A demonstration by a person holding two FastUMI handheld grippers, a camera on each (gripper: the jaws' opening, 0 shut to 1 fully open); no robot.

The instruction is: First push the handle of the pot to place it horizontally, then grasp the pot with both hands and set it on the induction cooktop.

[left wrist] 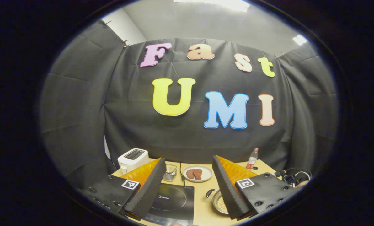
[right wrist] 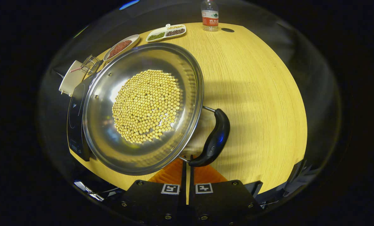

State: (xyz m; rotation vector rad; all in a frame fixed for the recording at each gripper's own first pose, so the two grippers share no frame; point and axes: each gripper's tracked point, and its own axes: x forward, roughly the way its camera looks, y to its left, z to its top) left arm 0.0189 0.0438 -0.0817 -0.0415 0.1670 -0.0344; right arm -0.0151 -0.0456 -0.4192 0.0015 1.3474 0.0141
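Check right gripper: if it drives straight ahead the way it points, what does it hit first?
Most likely the pot: the right gripper, shut, aims at the rim end of the black side handle. Whether it already touches is unclear.

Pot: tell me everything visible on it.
The pot is a wide, shallow, shiny steel pan holding a layer of pale yellow beans. A black loop handle on wire stems sits at its right rim. It rests on the wooden table, beside the cooktop. The shut right hand-held gripper sits at the handle's lower end.
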